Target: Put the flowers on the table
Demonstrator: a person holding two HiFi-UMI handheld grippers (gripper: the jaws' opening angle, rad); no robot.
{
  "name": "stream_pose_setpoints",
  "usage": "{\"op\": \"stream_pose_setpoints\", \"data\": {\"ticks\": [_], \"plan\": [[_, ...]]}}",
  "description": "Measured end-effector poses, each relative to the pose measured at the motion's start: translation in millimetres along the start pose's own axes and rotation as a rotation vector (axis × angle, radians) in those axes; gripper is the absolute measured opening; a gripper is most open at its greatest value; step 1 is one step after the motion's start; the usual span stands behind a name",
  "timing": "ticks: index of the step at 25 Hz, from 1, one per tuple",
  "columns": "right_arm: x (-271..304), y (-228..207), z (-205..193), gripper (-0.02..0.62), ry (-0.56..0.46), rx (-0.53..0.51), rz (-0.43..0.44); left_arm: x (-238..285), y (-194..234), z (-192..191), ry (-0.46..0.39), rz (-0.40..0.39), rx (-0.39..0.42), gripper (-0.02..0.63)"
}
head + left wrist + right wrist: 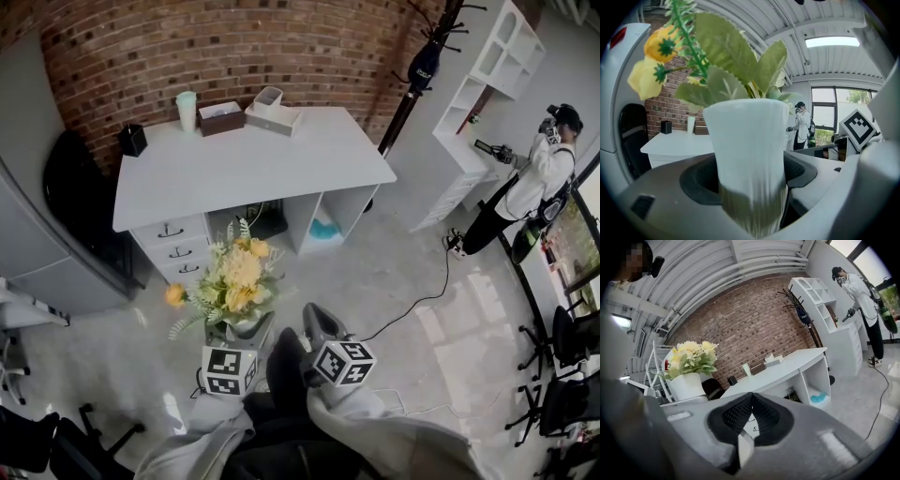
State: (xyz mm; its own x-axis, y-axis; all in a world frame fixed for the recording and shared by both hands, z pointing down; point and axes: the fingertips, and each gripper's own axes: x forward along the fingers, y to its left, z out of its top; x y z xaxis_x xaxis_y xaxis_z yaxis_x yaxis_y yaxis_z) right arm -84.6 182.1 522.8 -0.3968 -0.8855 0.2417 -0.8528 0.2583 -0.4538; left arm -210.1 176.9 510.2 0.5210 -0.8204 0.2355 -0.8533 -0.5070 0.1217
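This is an office-like workroom. A white bench with drawers and open cubbies (253, 159) stands against a red brick wall (234, 47). Black swivel office chairs (567, 337) line the right edge. A white cubby shelving unit (506, 42) and a black coat stand (401, 111) fill the corner, and a second person (539, 178) works there on the grey concrete floor (412, 272).

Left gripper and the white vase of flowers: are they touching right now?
Touching. In the left gripper view the left gripper has both jaws pressed against the ribbed sides of the white vase.
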Motion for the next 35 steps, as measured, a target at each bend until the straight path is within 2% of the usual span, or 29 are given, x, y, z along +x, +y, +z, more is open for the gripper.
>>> {"op": "stream_pose_setpoints", "data": {"ticks": [4, 12, 22, 35], "plan": [[9, -10, -4, 0.0, 0.007, 0.025, -0.017, 12, 3, -2, 0.01, -0.019, 0.008, 0.374], [32, -31, 16, 0.0, 0.005, 0.033, -0.029, 52, 5, 14, 0.007, -0.045, 0.012, 0.374], [96, -69, 58, 0.0, -0.015, 0.032, -0.037, 123, 25, 35, 0.003, -0.045, 0.026, 0.375], [198, -102, 99, 0.0, 0.03, 0.011, 0.059, 215, 68, 55, 0.01, 0.009, 0.016, 0.374]]}}
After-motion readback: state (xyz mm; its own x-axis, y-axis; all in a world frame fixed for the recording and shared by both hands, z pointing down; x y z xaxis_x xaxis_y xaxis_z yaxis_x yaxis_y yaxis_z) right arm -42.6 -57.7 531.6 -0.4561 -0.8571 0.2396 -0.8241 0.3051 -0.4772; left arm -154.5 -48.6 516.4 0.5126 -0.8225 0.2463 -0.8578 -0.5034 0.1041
